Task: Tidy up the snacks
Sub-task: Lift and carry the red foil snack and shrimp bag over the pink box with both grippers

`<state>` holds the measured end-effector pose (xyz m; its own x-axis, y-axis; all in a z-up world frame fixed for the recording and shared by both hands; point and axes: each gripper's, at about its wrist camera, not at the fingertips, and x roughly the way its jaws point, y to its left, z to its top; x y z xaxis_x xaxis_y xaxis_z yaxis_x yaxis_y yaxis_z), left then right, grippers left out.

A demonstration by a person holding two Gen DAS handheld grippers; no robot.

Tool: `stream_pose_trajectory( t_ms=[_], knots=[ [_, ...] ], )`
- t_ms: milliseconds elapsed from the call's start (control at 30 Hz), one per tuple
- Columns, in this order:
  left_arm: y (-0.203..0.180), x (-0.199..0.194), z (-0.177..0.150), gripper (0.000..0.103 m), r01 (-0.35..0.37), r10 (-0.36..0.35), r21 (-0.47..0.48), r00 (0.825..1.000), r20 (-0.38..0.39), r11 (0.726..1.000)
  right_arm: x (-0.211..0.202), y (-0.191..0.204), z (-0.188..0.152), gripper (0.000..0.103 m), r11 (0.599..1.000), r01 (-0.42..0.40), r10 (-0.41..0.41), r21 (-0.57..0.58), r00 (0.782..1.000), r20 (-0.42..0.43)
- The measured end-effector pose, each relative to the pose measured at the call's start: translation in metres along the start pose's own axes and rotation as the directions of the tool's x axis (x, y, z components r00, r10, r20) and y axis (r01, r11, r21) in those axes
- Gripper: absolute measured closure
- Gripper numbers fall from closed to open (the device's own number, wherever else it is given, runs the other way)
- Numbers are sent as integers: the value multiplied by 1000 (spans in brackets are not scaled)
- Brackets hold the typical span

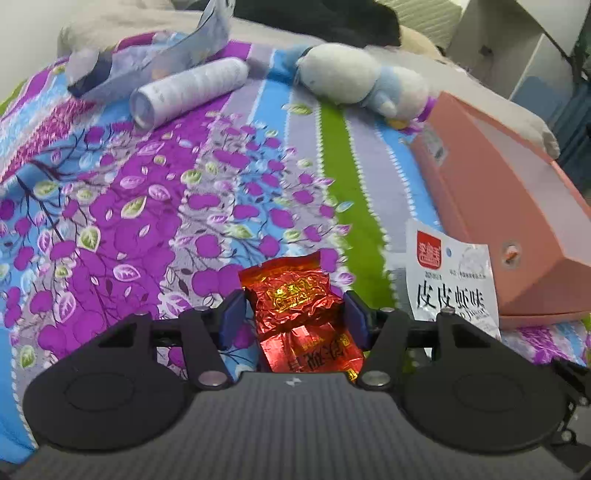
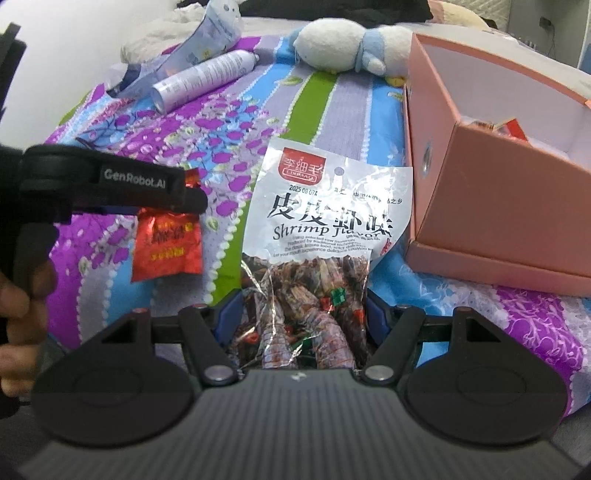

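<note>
A red foil snack packet (image 1: 295, 306) sits between the blue pads of my left gripper (image 1: 295, 308), which press on both its sides. From the right wrist view that left gripper (image 2: 197, 201) comes in from the left, and the red packet (image 2: 168, 243) hangs from it just above the bedspread. My right gripper (image 2: 303, 310) is shut on the lower end of a silver shrimp-flavour snack bag (image 2: 328, 206), which stands upright. The same bag (image 1: 450, 280) shows at the right of the left wrist view. An open pink box (image 2: 498, 206) lies to the right, with red packets (image 2: 513, 127) inside.
A floral purple bedspread (image 1: 129, 206) covers the surface. At the far side lie a white spray can (image 2: 207, 77), a crumpled bluish pouch (image 2: 218, 26) and a white-and-blue plush toy (image 2: 343, 44). The pink box (image 1: 517, 221) bounds the right. A person's hand (image 2: 18, 295) holds the left gripper's handle.
</note>
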<state>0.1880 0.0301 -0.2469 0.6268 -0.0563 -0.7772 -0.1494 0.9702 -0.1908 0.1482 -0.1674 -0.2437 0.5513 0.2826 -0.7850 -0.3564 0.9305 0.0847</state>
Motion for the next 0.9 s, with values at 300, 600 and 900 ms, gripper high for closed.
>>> stream_pose_trajectory(
  t_ms=[300, 600, 900],
  knots=[
    [0, -50, 13, 40, 51, -51, 2, 998, 31, 999, -40, 2, 14, 33, 999, -31, 30, 13, 997, 66],
    [-23, -102, 25, 40, 129, -133, 52, 988, 81, 990, -88, -1, 29, 33, 999, -14, 8, 39, 988, 153],
    [-70, -130, 32, 40, 238, -250, 134, 965, 78, 962, -130, -25, 25, 33, 993, 55, -75, 107, 978, 195]
  ],
)
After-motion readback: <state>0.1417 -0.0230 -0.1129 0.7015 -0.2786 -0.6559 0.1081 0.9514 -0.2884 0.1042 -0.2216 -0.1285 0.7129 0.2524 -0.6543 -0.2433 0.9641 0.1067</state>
